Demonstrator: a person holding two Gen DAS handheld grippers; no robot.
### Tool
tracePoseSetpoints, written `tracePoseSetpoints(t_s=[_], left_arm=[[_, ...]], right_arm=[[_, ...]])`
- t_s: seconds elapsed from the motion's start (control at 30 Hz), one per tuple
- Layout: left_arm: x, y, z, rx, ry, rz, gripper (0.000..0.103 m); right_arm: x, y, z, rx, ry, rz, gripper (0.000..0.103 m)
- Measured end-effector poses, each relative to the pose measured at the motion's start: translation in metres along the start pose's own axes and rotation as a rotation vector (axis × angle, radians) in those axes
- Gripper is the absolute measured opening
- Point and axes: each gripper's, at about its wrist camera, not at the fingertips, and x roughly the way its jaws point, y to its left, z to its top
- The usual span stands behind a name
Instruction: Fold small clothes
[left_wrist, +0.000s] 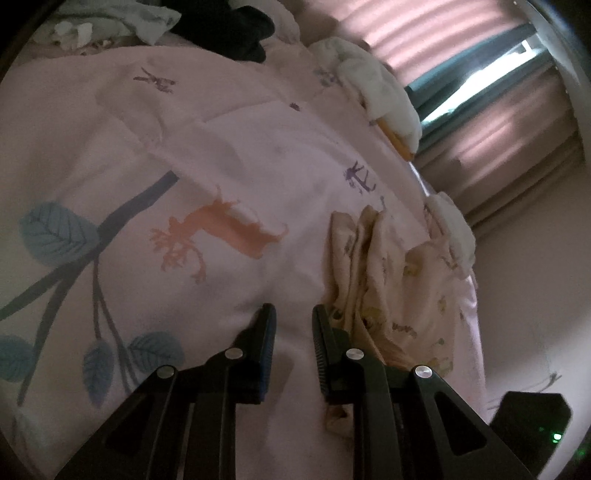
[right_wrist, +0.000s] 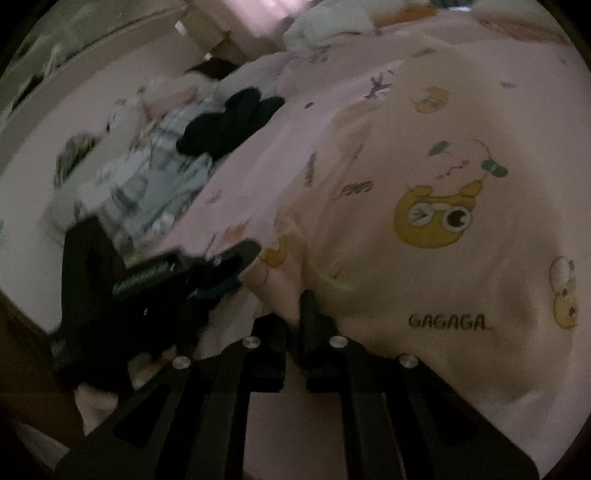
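One cream cartoon-print cotton garment (right_wrist: 424, 240) lies on a pink bedspread with deer and leaf prints (left_wrist: 221, 147). The right gripper (right_wrist: 295, 325) fingers pinch the garment's near edge. The left gripper (left_wrist: 293, 325) fingers stand parted, empty, beside its bunched folds.

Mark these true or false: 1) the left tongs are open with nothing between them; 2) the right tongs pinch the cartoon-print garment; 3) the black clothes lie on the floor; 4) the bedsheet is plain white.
1) True: the left tongs stand open over the bedsheet, the cream garment beside them.
2) True: the right tongs are shut on its edge, the cartoon-print garment.
3) False: the black clothes lie on the bed.
4) False: it is pink with deer and leaf prints.
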Motion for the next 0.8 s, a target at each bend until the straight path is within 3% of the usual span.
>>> tracePoseSetpoints(t_s=[0.1, 0.23, 0.33, 0.4, 0.5, 0.57, 0.63, 0.73, 0.8], left_arm=[[0.0, 0.002, 0.003, -0.014, 0.003, -0.008, 0.02], [0.0, 0.009, 0.007, -0.06, 0.018, -0.041, 0.02], [-0.001, 0.014, 0.009, -0.09, 0.026, -0.063, 0.02], [0.0, 0.014, 0.009, -0.087, 0.024, -0.063, 0.02], [0.0, 0.012, 0.009, -0.059, 0.02, -0.044, 0.02], [0.0, 0.011, 0.01, -0.043, 0.018, -0.033, 0.021], [0.002, 0.013, 0.012, -0.054, 0.014, -0.031, 0.021], [0.003, 0.016, 0.016, -0.079, 0.011, -0.04, 0.021], [0.003, 0.019, 0.019, -0.099, 0.016, -0.05, 0.021]], right_arm=[[-0.006, -0.001, 0.008, 0.044, 0.032, 0.071, 0.037], [-0.019, 0.002, 0.028, 0.053, -0.061, 0.099, 0.038], [-0.011, 0.005, 0.05, 0.015, -0.094, 0.0, 0.038], [0.007, 0.005, 0.071, -0.01, -0.099, -0.076, 0.033], [0.033, 0.003, 0.097, -0.029, -0.092, -0.173, 0.014], [0.053, -0.004, 0.106, -0.011, -0.049, -0.199, 0.01], [0.084, -0.007, 0.099, -0.003, 0.047, -0.178, 0.009], [0.087, 0.016, 0.084, -0.146, 0.028, -0.219, 0.011], [0.084, 0.014, 0.083, -0.119, 0.032, -0.183, 0.012]])
